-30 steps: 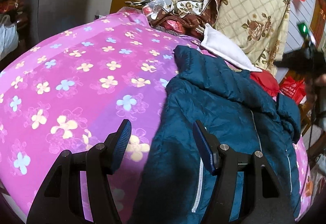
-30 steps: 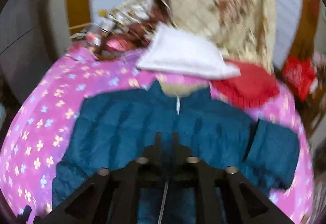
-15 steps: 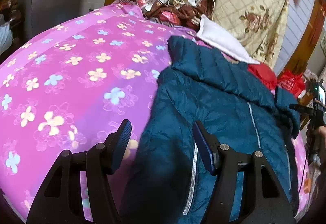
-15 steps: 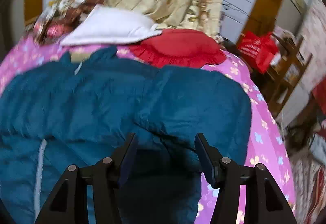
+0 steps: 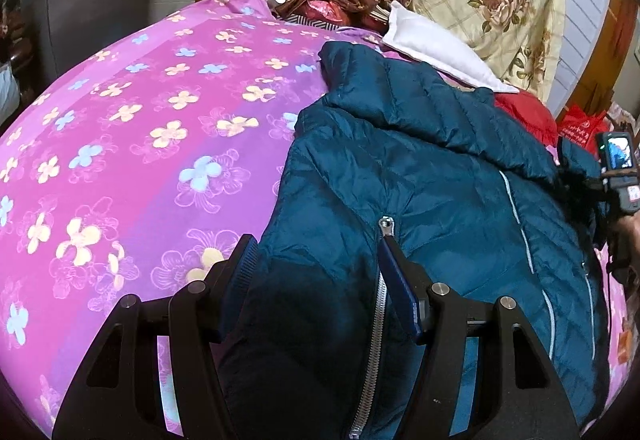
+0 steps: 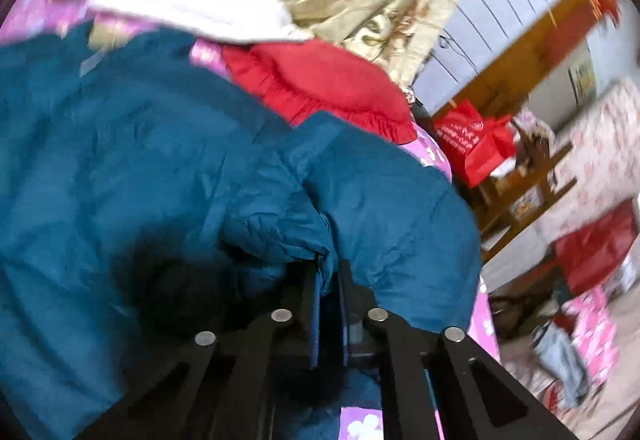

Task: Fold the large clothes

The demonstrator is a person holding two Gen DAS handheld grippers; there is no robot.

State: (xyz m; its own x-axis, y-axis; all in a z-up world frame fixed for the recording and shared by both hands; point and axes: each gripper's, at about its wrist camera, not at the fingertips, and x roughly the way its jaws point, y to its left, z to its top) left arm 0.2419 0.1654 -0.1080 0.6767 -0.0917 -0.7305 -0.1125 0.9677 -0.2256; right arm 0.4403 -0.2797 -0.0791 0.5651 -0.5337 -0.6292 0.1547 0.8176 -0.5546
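White pillow [image 5: 436,48] and red cushion [image 6: 320,84] crowd the jacket [image 5: 420,180] (collar end).

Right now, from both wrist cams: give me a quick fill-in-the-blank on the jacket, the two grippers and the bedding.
1. The right gripper is ____ on a fold of the teal jacket.
2. The left gripper is ____, one finger on each side of the jacket's edge.
3. The jacket lies on a ____ flowered bedspread.
4. The cushion just past the jacket is ____.

Missing words: shut; open; pink; red
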